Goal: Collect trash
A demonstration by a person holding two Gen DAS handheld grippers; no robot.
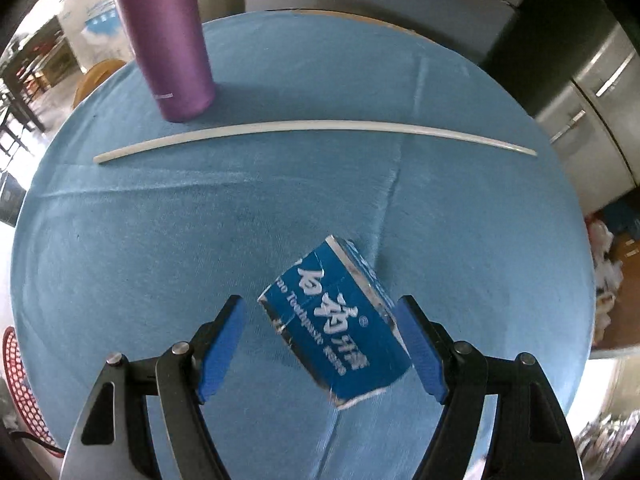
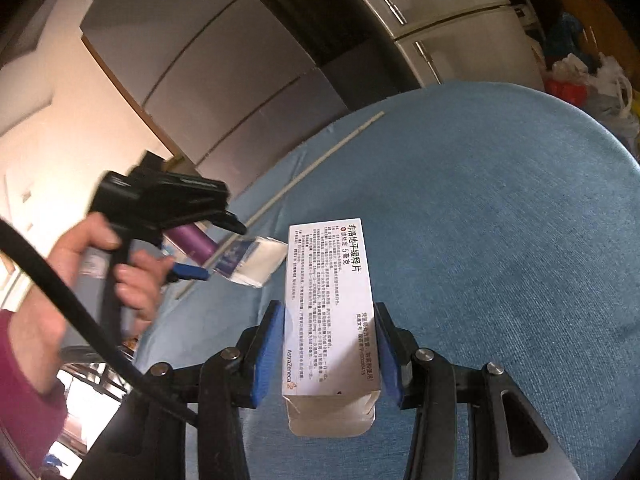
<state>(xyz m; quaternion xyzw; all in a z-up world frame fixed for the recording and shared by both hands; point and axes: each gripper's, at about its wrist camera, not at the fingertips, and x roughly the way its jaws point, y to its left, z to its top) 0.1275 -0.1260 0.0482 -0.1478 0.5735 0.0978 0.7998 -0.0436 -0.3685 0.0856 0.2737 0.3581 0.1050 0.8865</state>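
In the left wrist view a torn blue toothpaste box (image 1: 336, 320) lies between the fingers of my left gripper (image 1: 322, 320). The jaws stand wide; the right pad touches the box's edge, the left pad is apart from it. In the right wrist view my right gripper (image 2: 330, 338) is shut on a white medicine box (image 2: 328, 308), one blue pad on each long side, held above the blue table. The left gripper (image 2: 218, 258) with the toothpaste box (image 2: 252, 260) also shows at the left of the right wrist view, in a person's hand.
A round table with a blue cloth (image 1: 200, 220) carries a purple bottle (image 1: 168, 40) at the back left and a long white stick (image 1: 312, 126) across the middle. A red mesh basket (image 1: 20, 392) stands at the lower left. Steel cabinets (image 2: 440, 12) stand behind.
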